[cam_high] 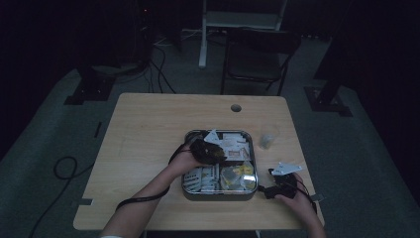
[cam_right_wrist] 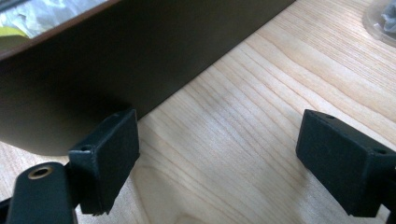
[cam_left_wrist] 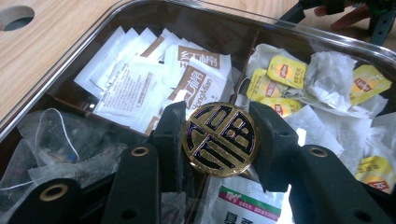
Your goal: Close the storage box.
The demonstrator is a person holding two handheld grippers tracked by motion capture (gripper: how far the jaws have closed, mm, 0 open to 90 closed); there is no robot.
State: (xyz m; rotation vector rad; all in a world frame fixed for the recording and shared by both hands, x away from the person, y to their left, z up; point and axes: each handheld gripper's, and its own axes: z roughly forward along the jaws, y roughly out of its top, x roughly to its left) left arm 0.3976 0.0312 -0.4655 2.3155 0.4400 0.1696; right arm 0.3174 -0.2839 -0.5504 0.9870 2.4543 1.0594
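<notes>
From above, the left gripper (cam_high: 210,148) hovers over the divided tray (cam_high: 253,163), with bare table beyond its far rim. Its own view shows it pinching a round gold-and-black medallion (cam_left_wrist: 219,138) above the sachets (cam_left_wrist: 140,88). The right gripper (cam_right_wrist: 219,163) stands spread on open wood just beside the tray's wall.

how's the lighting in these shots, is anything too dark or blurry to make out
High view: dim overall, the floor and room edges nearly black, the tray contents hard to read. Left gripper view: bright and sharp on the gold medallion held by the left tongs, with glare along the tray rim. Right gripper view: well lit wood grain, the tray wall in deep shadow, the right tongs slightly soft.
</notes>
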